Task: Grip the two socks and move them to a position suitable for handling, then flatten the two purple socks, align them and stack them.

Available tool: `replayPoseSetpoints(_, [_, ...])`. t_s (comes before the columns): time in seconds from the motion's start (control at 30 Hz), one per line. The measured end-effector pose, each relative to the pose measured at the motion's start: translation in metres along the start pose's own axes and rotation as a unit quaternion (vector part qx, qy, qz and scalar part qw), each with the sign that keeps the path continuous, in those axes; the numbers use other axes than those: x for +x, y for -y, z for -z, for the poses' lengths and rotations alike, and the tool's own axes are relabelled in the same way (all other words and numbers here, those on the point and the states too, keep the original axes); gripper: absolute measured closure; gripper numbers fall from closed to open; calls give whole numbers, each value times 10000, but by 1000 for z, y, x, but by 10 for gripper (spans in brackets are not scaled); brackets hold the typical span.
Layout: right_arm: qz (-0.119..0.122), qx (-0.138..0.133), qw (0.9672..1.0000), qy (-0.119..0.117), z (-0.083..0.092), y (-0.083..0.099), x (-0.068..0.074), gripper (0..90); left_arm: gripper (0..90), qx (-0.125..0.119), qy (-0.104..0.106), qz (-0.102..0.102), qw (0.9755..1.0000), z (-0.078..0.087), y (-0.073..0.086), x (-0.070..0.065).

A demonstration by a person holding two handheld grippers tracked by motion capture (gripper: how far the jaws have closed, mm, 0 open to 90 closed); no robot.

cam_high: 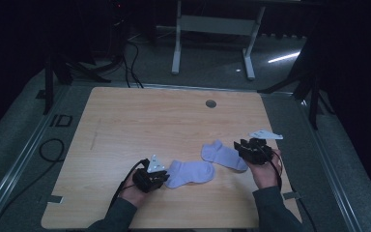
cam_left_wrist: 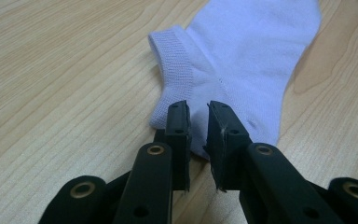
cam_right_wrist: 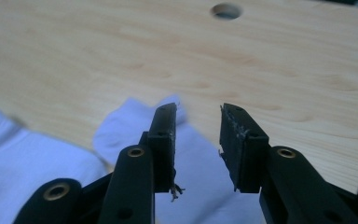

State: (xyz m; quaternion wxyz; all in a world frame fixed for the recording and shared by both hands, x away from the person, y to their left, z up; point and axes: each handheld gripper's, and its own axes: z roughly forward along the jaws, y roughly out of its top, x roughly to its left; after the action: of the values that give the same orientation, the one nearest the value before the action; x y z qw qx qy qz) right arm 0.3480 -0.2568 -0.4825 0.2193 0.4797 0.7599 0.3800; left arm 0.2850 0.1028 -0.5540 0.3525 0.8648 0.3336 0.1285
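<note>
On the pale wood table [cam_high: 125, 125] in a dark room, our left gripper [cam_left_wrist: 198, 112] is nipped on the near sock [cam_high: 191, 173], apparently its cuff, while the right gripper [cam_right_wrist: 196, 116] stands part-open, empty, over the far sock [cam_high: 222, 154]; next: re-grip & pair.

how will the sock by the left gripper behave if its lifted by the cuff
Probably floppy: the sock lies flat and limp on the wooden table, so the foot would likely hang down. It looks thin and light. The ribbed cuff should give the left gripper a fair hold, though pushing would likely bunch it.
</note>
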Motion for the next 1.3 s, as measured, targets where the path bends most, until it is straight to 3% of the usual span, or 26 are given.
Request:
replayPoseSetpoints(0.07, [200, 265, 9993, -186, -16, 2, 11, 650, 782, -10, 5, -8, 10000, 0, 0, -1])
replayPoseSetpoints(0.2, [309, 638, 9970, -318, -44, 8, 25, 614, 782, -10, 16, -18, 10000, 1, 0, -1])
replayPoseSetpoints(0.37, [195, 962, 9947, -322, -74, 13, 29, 593, 784, 8, 72, -62, 10000, 0, 0, -4])
replayPoseSetpoints(0.5, [60, 1069, 9936, -365, -88, 14, 28, 586, 801, 28, 149, -117, 9998, 0, -1, -6])
replayPoseSetpoints(0.63, [72, 1087, 9934, -356, -93, 14, 29, 582, 807, 54, 194, -164, 9997, 0, -1, -8])
replayPoseSetpoints(0.8, [380, 1131, 9926, -236, -95, 12, 32, 597, 814, 70, 235, -187, 9995, -1, -1, -10])
replayPoseSetpoints(1.3, [410, 1081, 9930, -237, -97, 11, 30, 653, 814, 177, 377, -244, 9988, -1, 1, -12])
